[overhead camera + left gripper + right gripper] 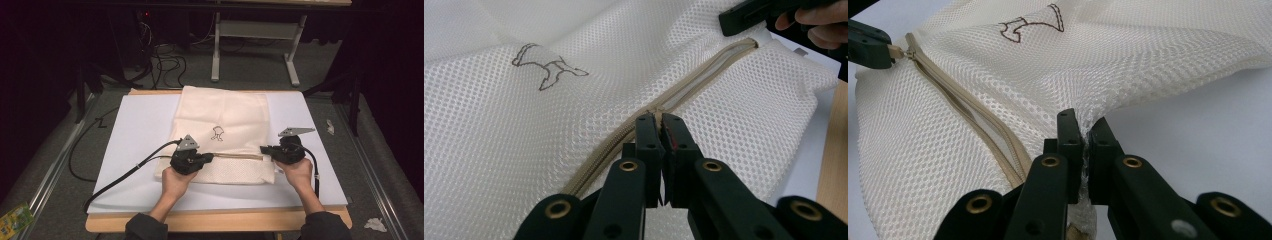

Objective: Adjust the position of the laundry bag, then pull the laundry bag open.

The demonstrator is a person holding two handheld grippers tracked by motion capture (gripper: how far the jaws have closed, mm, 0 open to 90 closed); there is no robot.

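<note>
A cream mesh bag (225, 112) with a small outline drawing (217, 132) lies flat on a white board (135, 130). A beige zipper (237, 156) runs across its near end. My left gripper (211, 156) sits at the zipper's left part, shut on the zipper pull (895, 50). In the left gripper view the left gripper (661, 122) has its jaws together on the zipper line. The zipper (709, 72) gapes open beyond them and is joined behind. My right gripper (263, 149) is shut on the bag's mesh edge (1087, 127) at the right end.
The board rests on a wooden table (215, 222). The left gripper's cable (125, 175) trails off the front left. A metal table frame (216, 50) and loose cables stand on the floor behind. Crumpled paper (375, 224) lies on the floor at right.
</note>
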